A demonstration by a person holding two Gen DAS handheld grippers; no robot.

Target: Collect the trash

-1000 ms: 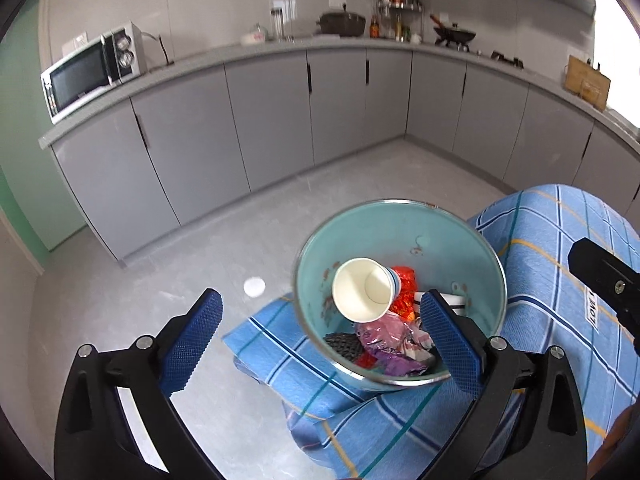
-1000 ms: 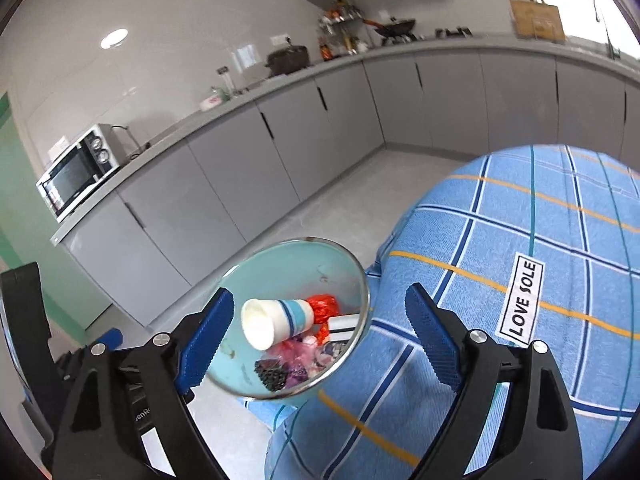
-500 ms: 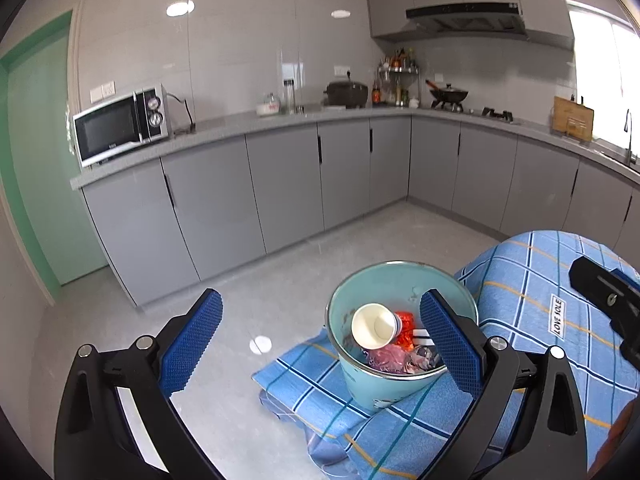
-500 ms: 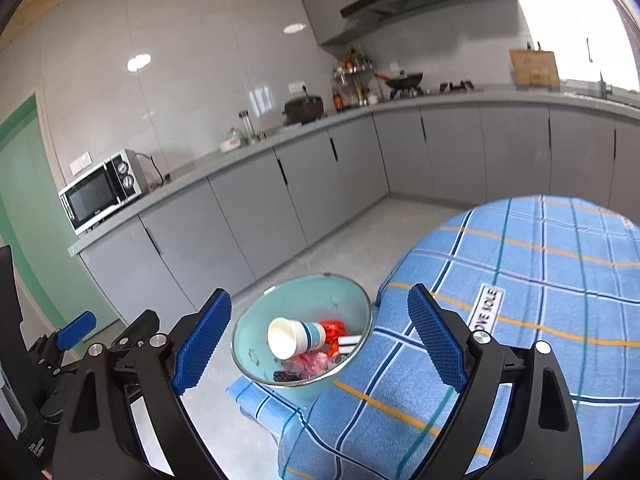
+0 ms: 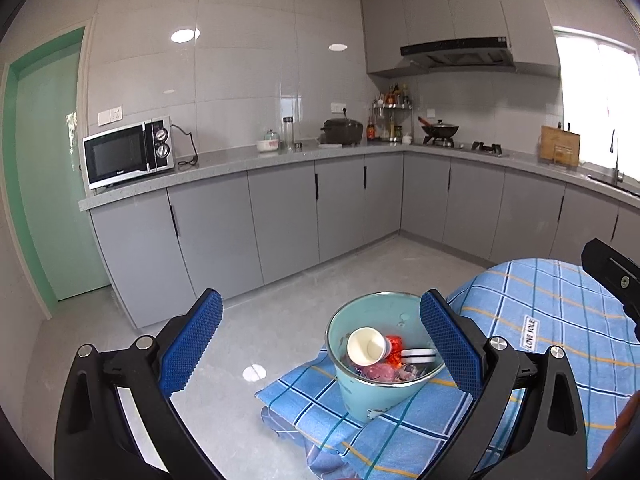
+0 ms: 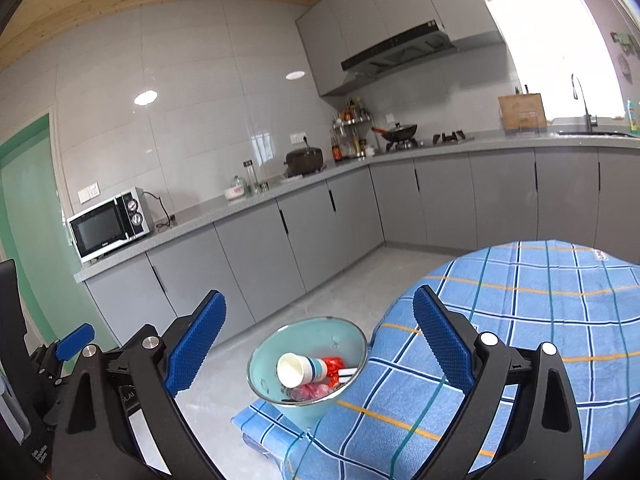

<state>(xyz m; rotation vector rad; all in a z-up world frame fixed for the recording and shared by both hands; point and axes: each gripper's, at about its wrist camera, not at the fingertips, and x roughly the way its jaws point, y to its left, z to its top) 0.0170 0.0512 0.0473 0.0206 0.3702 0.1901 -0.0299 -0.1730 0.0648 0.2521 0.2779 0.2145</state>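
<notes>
1. Left gripper (image 5: 320, 340): I see its blue-padded fingers (image 5: 192, 344) spread wide, nothing btwn them; they hang in the air above the floor and the surface edge.
2. Right gripper (image 6: 320, 344): its fingers (image 6: 440, 344) are wide apart and opening further, nothing btwn the pads. In the left wrist view a black piece of it pokes in at the right edge.
3. Trash sits in a light-teal bucket (image 5: 372, 396) w/ a metal rim, standing on the corner of the surface, on a blue plaid cloth (image 5: 560, 320). Neither gripper touches it.
4. Inside the bucket: white paper cup (image 5: 368, 346) w/ blue stripes lying on its side, mouth toward the cams; red wrapper (image 5: 394, 350) just behind it; pink crumpled wrapper (image 5: 380, 370) below; a white flat piece w/ a dark stripe (image 5: 418, 356) to the right.
5. Cloth carries a small white tag reading LOVE SOLE (image 5: 530, 334), right of the bucket; the cloth corner hangs off the surface toward the floor.
6. Background: grey cabinets (image 5: 280, 216) in an L, microwave (image 5: 128, 152) at the left end of the counter, wok on the stove (image 5: 440, 130), range hood above, green door (image 5: 44, 168) far left.
7. White round spot on the floor (image 5: 254, 372) left of the bucket; can't tell what it is.
</notes>
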